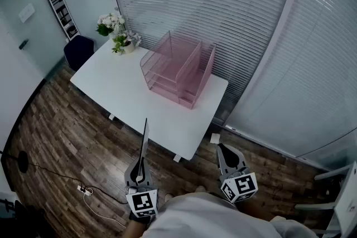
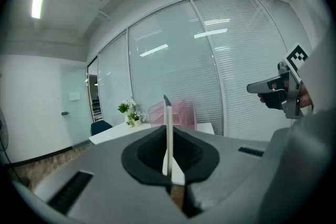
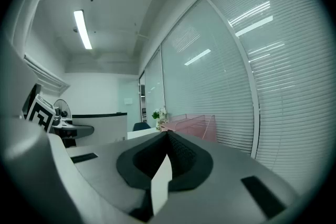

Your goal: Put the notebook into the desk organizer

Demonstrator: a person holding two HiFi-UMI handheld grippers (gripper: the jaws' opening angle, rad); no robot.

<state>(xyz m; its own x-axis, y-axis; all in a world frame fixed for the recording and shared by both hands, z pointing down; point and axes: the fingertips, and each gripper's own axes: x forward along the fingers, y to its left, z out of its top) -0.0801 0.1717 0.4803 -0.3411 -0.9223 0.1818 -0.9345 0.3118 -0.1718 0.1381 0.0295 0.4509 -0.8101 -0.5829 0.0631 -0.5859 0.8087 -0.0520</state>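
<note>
The notebook (image 1: 145, 139) stands edge-on as a thin upright strip, with my left gripper (image 1: 143, 163) shut on its lower edge, low over the wooden floor in front of the table. In the left gripper view the notebook (image 2: 167, 113) rises between the closed jaws of the left gripper (image 2: 168, 139). The pink desk organizer (image 1: 178, 67) stands on the far side of the white table (image 1: 122, 86), well ahead of both grippers; it also shows small as the organizer (image 2: 181, 112) and the organizer (image 3: 195, 126). My right gripper (image 1: 223, 149) is shut, jaws meeting, and holds nothing.
A pot of white flowers (image 1: 118, 35) sits on the table's far left corner, and a dark chair (image 1: 78, 52) stands beside it. Glass walls with blinds (image 1: 223, 3) run behind the table. A cable and plug (image 1: 85, 190) lie on the floor at the left.
</note>
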